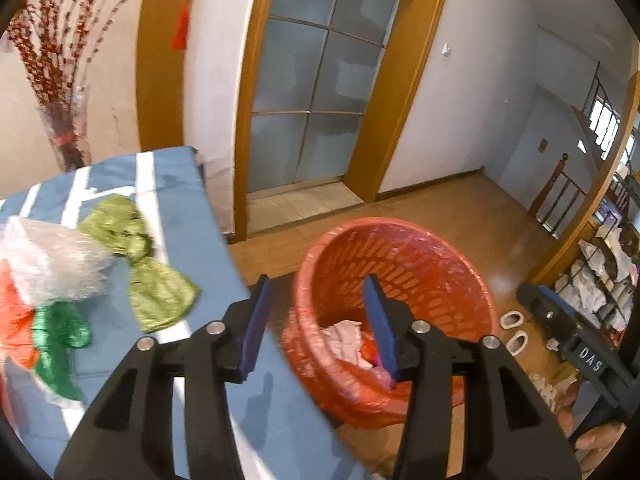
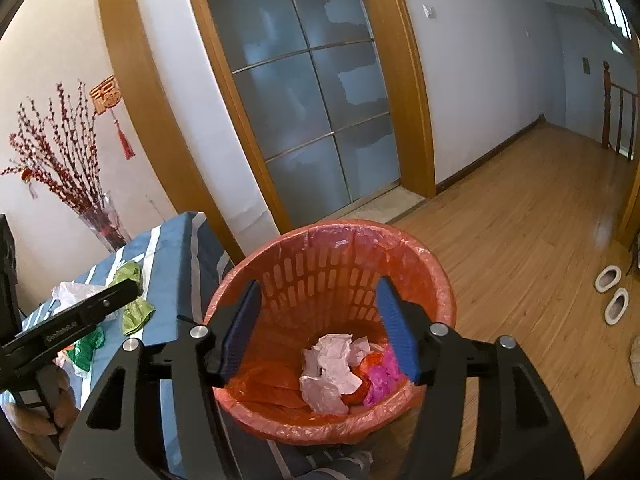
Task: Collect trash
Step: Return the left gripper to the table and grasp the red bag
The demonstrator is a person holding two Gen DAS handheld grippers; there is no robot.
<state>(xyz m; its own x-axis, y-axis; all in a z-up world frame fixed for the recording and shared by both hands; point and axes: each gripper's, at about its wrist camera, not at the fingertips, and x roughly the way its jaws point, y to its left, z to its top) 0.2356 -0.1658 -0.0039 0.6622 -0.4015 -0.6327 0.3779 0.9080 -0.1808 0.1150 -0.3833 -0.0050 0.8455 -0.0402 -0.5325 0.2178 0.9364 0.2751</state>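
Observation:
An orange slotted basket (image 1: pixel 404 256) lined with an orange bag stands on the floor beside a blue striped table (image 1: pixel 188 216). It also shows in the right wrist view (image 2: pixel 320 268), holding white, orange and pink crumpled trash (image 2: pixel 336 368). On the table lie a light green bag (image 1: pixel 148 268), a clear plastic bag (image 1: pixel 56 260), a dark green bag (image 1: pixel 60 336) and an orange bag (image 1: pixel 12 320). My left gripper (image 1: pixel 318 292) is open and empty over the table edge and basket rim. My right gripper (image 2: pixel 318 296) is open and empty above the basket.
A glass door in a wooden frame (image 2: pixel 304 100) stands behind the basket. A vase of red branches (image 2: pixel 100 220) stands behind the table. White slippers (image 2: pixel 612 292) lie on the wooden floor to the right. A stair railing (image 1: pixel 556 196) and a shelf rack (image 1: pixel 600 276) stand far right.

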